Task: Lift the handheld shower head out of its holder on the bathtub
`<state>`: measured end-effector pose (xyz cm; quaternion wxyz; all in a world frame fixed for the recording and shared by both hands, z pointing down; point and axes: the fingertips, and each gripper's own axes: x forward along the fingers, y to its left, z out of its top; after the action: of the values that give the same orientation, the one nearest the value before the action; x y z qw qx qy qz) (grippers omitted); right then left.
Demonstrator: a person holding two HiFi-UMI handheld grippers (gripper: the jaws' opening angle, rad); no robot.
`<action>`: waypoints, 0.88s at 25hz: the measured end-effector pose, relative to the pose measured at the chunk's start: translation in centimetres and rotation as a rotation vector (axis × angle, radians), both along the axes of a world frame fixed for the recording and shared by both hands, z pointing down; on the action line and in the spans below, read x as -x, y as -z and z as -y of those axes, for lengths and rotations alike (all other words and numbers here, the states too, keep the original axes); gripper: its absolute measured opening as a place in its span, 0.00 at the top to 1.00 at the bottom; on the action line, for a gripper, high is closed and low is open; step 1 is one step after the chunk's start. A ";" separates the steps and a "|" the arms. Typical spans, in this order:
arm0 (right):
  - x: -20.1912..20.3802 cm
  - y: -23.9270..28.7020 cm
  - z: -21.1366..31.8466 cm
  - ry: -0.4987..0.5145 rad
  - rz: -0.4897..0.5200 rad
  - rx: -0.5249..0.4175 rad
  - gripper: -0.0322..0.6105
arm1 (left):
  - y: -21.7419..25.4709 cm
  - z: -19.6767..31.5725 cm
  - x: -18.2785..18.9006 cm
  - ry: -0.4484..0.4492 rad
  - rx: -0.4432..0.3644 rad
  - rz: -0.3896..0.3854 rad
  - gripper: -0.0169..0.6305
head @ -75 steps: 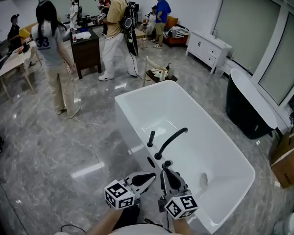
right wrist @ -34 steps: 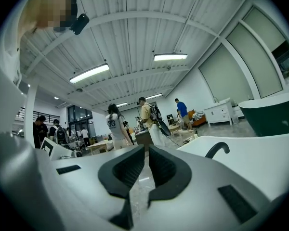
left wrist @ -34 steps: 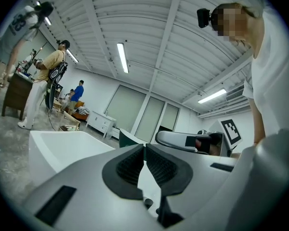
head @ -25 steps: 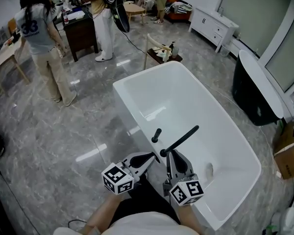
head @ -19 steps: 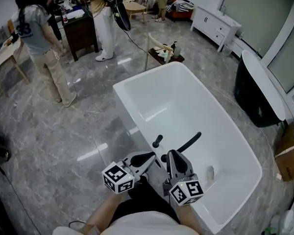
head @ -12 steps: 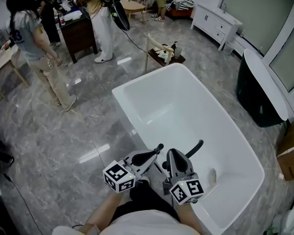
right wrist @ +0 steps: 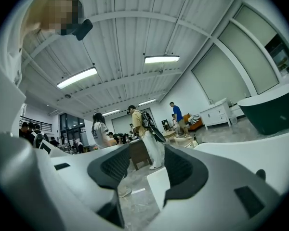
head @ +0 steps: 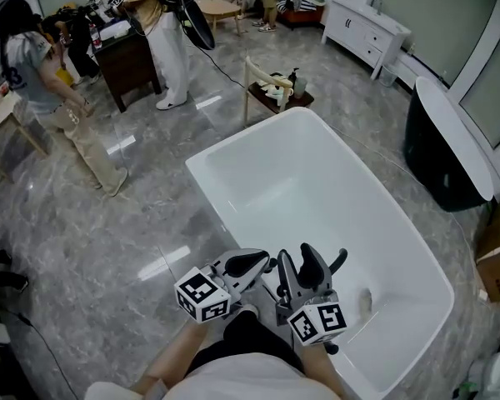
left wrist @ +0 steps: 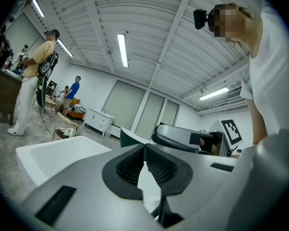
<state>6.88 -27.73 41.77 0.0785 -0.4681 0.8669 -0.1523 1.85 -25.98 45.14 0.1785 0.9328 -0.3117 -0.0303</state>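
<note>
Head view puts both claws over the near rim of the white bathtub (head: 243,138), close together. The right claw (head: 300,264) has just been opening and its jaws stand wide apart. The right gripper view shows only a corner of the bathtub and grey floor between them, so nothing is gripped. The left claw (head: 263,262) has its pads pressed together on nothing, just beside the right one along that rim.

The shower head (head: 339,259) is a slim, glossy black wand, slanted up over the bathtub's inside. Only its far end shows, poking out just past the right claw. Its holder on the bathtub's near rim is hidden under the claws.

Several things could go wrong from here, as I judge it. The open jaws point level while the wand lies slanted, so they could close beside it or clip only its edge, and it would twist out. The smooth black finish looks slippery, so a light squeeze may let it slide as it rises and drop into the bathtub. A pull off the holder's own line could jam the wand instead of freeing it. The left claw sits so near that it might crowd the right claw or bump the wand
</note>
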 end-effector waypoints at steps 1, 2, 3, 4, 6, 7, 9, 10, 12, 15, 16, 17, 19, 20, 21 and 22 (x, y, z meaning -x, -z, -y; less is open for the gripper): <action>-0.1 0.0 0.4 -0.011 -0.005 -0.003 0.63 | -0.1 0.2 0.0 -0.003 0.003 0.000 0.94; -0.2 -0.1 0.7 -0.019 -0.010 -0.004 0.63 | -0.2 0.5 0.0 -0.006 0.004 0.000 0.94; -0.3 -0.2 1.0 -0.024 -0.015 -0.004 0.63 | -0.3 0.8 0.0 -0.009 0.004 0.001 0.94; -0.3 -0.4 1.2 -0.025 -0.021 -0.003 0.63 | -0.4 1.0 0.0 -0.010 0.003 0.003 0.94; -0.3 -0.7 1.4 -0.017 -0.035 -0.002 0.63 | -0.6 1.5 0.0 -0.013 -0.002 0.003 0.94; -0.3 -0.9 1.5 -0.012 -0.043 -0.001 0.63 | -0.7 1.7 -0.1 -0.016 -0.005 0.003 0.94; -0.1 -1.3 1.7 -0.009 -0.055 0.000 0.63 | -0.9 2.0 -0.2 -0.024 -0.005 0.003 0.94; -0.1 -1.4 1.9 -0.012 -0.056 0.003 0.63 | -1.0 2.2 -0.2 -0.029 -0.004 0.004 0.94; -0.3 -1.5 2.1 -0.023 -0.051 0.013 0.63 | -1.3 2.5 -0.5 -0.041 0.000 0.009 0.94; -0.7 -1.9 2.1 -0.027 -0.054 0.028 0.63 | -1.3 2.7 -0.9 -0.047 0.005 0.012 0.94; -0.7 -2.0 2.0 -0.027 -0.060 0.032 0.63 | -1.3 2.8 -1.0 -0.047 0.006 0.012 0.94; -0.8 -2.0 2.0 -0.030 -0.065 0.036 0.63 | -1.3 2.8 -1.0 -0.048 0.008 0.012 0.94; -1.0 -2.3 2.0 -0.039 -0.066 0.044 0.63 | -1.5 2.8 -1.1 -0.052 0.015 0.013 0.94; -1.1 -2.5 1.9 -0.042 -0.064 0.051 0.63 | -1.7 2.7 -1.1 -0.054 0.020 0.015 0.94; -1.2 -2.8 1.8 -0.042 -0.064 0.061 0.63 | -1.9 2.6 -1.2 -0.057 0.026 0.016 0.94; -1.2 -3.1 1.6 -0.040 -0.068 0.072 0.63 | -2.1 2.5 -1.3 -0.061 0.032 0.017 0.94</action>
<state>8.10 -29.30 44.90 0.0351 -0.4928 0.8535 -0.1661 3.18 -28.45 47.27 0.1915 0.9391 -0.2851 -0.0120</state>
